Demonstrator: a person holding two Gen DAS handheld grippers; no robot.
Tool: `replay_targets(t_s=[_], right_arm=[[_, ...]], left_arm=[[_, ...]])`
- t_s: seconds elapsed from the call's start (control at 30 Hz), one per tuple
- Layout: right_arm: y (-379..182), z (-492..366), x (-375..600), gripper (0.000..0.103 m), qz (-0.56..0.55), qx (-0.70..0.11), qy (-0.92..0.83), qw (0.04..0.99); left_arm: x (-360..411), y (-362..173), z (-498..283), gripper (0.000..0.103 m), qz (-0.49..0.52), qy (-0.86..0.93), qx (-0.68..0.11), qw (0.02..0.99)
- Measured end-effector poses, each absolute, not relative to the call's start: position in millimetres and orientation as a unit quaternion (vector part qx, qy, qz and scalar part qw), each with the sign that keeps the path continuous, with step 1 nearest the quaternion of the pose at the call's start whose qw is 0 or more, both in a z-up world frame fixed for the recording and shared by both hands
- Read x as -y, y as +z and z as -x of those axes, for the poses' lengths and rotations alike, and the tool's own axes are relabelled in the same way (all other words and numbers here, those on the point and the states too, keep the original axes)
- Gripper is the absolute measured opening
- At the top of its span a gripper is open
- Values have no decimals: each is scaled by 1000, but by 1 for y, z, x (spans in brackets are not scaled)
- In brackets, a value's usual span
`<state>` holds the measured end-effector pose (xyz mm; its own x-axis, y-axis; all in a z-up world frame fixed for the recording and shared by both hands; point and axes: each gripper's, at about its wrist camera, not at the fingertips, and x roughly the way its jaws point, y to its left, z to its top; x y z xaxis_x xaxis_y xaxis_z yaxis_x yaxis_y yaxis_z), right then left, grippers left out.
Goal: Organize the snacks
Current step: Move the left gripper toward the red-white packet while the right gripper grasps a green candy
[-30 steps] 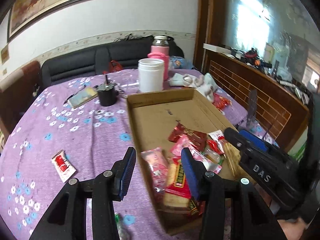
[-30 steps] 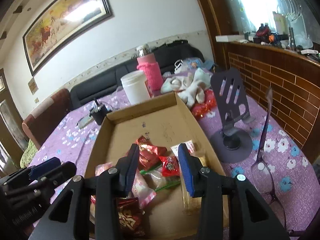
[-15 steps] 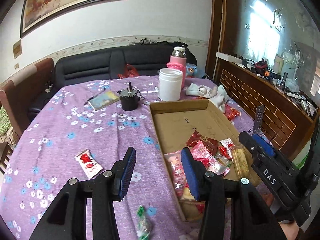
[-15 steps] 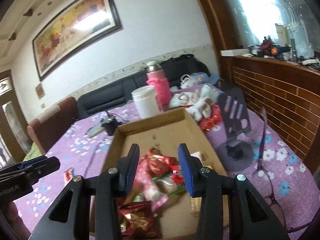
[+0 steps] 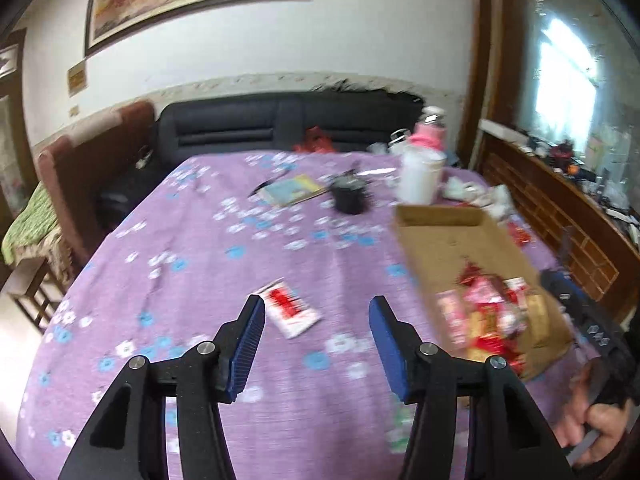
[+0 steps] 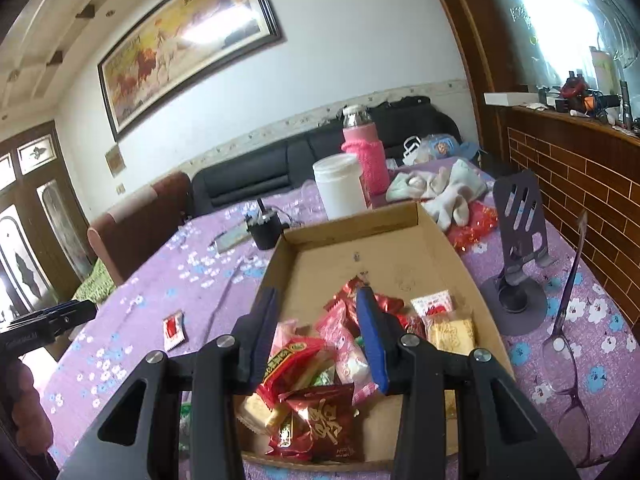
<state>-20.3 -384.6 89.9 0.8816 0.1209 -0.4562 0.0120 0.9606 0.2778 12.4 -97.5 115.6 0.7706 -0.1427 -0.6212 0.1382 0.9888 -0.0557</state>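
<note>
Left gripper swung off shallow brown cardboard box toward red-white flat snack packet, frame centre; jaws opening, empty; straddle packet squarely. Right gripper part-open, empty

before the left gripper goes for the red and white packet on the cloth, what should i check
1. Left gripper empty: ok, jaws opening, nothing between them.
2. Packet in view and unobstructed: ok, it lies flat on the cloth, just past the fingertips.
3. Packet centred between the fingers: not ok, it sits nearer the left finger.
4. Box has room: ok, far half is bare.
5. Right gripper out of the way: ok, over the box.
6. Green packet near the table edge: cannot tell, blurred.
</note>
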Motion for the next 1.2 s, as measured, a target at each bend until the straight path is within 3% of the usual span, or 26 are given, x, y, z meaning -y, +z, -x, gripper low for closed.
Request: replay_targets(t_s=[0.3, 0.6, 0.83, 0.93, 0.97, 1.2], right_arm=[[99, 24, 332, 39, -139, -307, 113, 935], [72, -33, 239, 39, -117, -465, 146, 866], [35, -14, 229, 39, -84, -530, 103, 837], [27, 0, 222, 35, -43, -536, 86, 839], [27, 0, 222, 18, -34, -528, 83, 844], [46, -26, 210, 19, -6, -478, 88, 874]], left_arm=[[37, 76, -75, 57, 80, -50, -421, 902], [-1, 50, -86, 58, 114, -3, -426, 897], [4, 55, -85, 58, 95, -5, -420, 902], [10, 61, -81, 58, 80, -9, -408, 909], [11, 63, -80, 58, 78, -12, -405, 911], [3, 58, -86, 58, 100, -16, -420, 902]])
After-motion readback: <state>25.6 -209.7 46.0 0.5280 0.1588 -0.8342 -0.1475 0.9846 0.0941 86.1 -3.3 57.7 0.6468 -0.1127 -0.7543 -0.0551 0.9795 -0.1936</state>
